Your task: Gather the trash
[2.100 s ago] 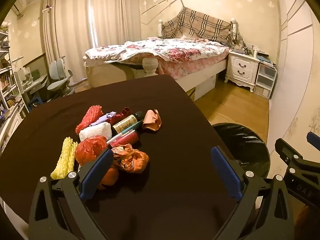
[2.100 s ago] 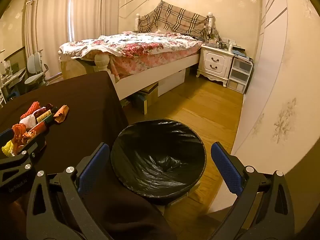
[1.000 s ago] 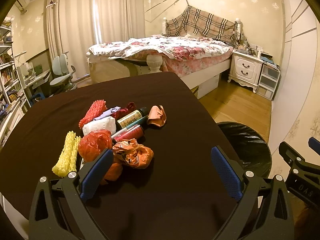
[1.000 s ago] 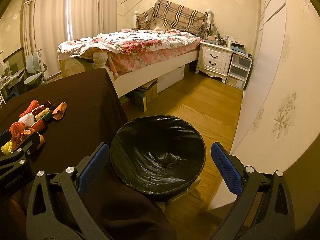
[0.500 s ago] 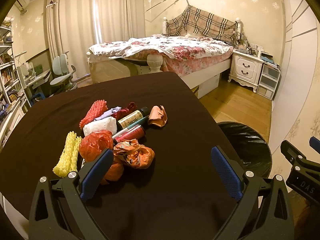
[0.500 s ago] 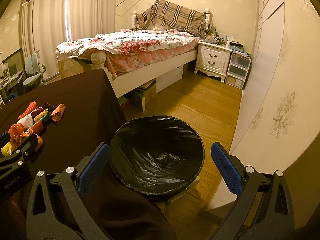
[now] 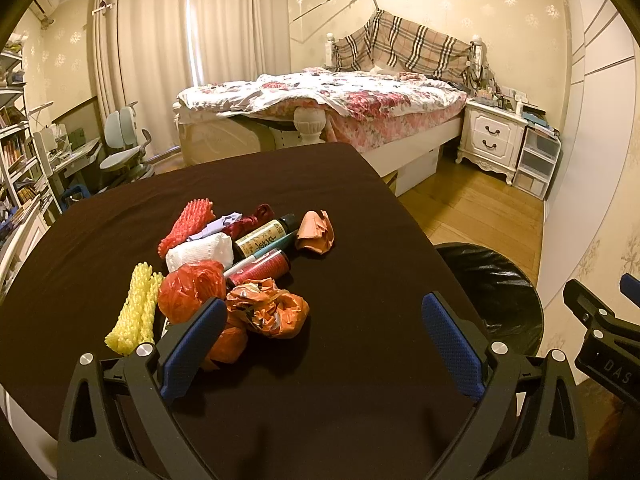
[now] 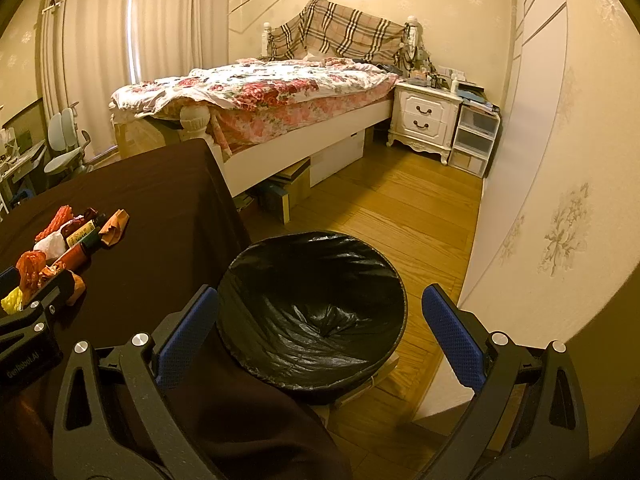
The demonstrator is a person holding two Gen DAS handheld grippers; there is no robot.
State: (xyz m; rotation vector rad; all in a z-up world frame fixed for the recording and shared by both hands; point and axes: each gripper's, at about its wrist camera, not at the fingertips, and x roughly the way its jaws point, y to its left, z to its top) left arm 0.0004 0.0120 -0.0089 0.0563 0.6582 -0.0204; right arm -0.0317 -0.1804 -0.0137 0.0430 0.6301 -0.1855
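A heap of trash lies on the dark brown table: yellow foam net, red foam net, white wad, red plastic bag, crumpled orange wrapper, dark bottle, red can, orange paper. My left gripper is open just in front of the heap, holding nothing. The bin with a black liner stands on the floor right of the table. My right gripper hangs open above the bin, holding nothing. The heap shows at the left of the right wrist view.
A bed with a floral quilt stands beyond the table, a white nightstand and drawers to its right. A desk chair and bookshelves stand at the left. Wooden floor runs between bin, bed and the right wall.
Both grippers have drifted back and slightly up, so the heap and the bin sit a little farther away. Both stay open and hold nothing. No trash has moved.
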